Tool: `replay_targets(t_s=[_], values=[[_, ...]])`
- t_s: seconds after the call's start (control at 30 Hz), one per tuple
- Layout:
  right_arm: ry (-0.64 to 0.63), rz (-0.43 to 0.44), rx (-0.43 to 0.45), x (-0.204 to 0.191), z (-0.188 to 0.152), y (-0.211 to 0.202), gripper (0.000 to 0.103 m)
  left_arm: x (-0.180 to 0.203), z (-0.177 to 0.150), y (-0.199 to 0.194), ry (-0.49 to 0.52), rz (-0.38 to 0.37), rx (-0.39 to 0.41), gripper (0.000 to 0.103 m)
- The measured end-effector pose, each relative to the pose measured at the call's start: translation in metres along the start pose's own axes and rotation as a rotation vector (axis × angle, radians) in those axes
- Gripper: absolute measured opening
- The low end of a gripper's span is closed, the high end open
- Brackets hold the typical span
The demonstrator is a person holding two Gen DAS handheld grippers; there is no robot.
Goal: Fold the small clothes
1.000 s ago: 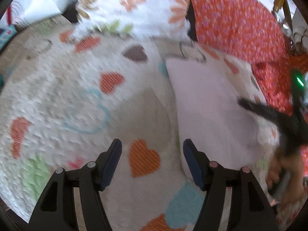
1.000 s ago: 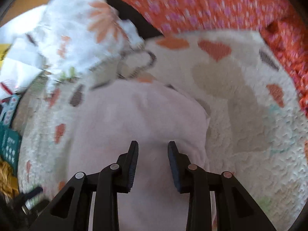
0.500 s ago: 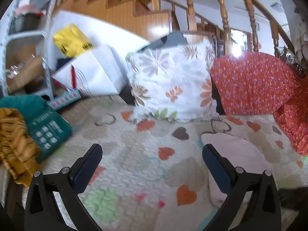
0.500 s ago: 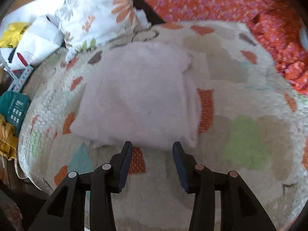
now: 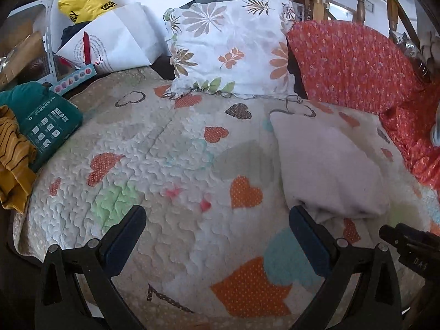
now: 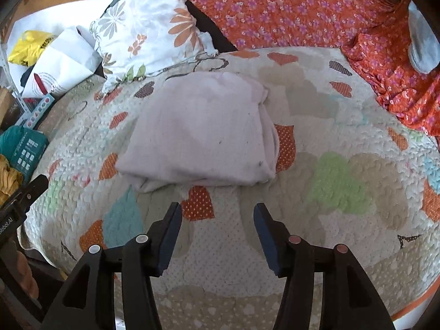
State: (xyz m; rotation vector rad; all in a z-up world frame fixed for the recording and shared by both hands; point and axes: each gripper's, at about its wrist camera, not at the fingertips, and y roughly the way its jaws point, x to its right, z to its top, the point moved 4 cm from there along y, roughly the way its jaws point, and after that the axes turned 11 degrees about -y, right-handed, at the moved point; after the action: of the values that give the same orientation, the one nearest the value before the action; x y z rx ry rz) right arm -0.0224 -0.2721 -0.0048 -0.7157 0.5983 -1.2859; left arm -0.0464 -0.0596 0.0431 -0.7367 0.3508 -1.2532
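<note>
Left wrist view: the left gripper [image 5: 217,225] hangs released over the heart-patterned quilt [image 5: 165,148], its 2 jaws spread as wide as they go, with only bare quilt between them. The folded pale pink garment [image 5: 327,170] lies on the quilt at about 2 o'clock from this gripper, apart from it, its near corner just beyond the right-hand fingertip [image 5: 298,216]. The tip of the other black gripper shows at 4 o'clock, at the frame's edge. A floral pillow [image 5: 231,44] leans at 12 o'clock, an orange flowered cloth [image 5: 354,63] spreads at 1 o'clock, and at 9 to 10 o'clock sit a teal box [image 5: 48,129] and a mustard striped cloth [image 5: 12,162]. Right wrist view: the right gripper [image 6: 217,217] is also released and holds nothing; its jaws have just been opening, and only quilt [image 6: 343,181] and an orange heart patch lie between them. The pink garment [image 6: 200,132] rests flat at 12 o'clock, slightly toward 11, clear of both fingertips, its near folded edge a little beyond them. The floral pillow [image 6: 148,30] sits at 11 o'clock behind the garment, the orange flowered cloth [image 6: 288,11] runs from 12 to 2 o'clock, and the teal box [image 6: 26,148] lies at 9 o'clock.
</note>
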Motion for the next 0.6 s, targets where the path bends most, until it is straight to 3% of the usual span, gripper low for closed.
replay_targets(t_s=[0.1,0.6], values=[[-0.022,-0.036,-0.002,-0.003,-0.001,0.004,0.063,0.003,-0.004,0.006,0.019,0.009,-0.023,0.103],[-0.027,-0.051,-0.056,-0.009,-0.004,0.028,0.067,0.009,-0.021,0.036,0.063,0.005,-0.163,0.103]])
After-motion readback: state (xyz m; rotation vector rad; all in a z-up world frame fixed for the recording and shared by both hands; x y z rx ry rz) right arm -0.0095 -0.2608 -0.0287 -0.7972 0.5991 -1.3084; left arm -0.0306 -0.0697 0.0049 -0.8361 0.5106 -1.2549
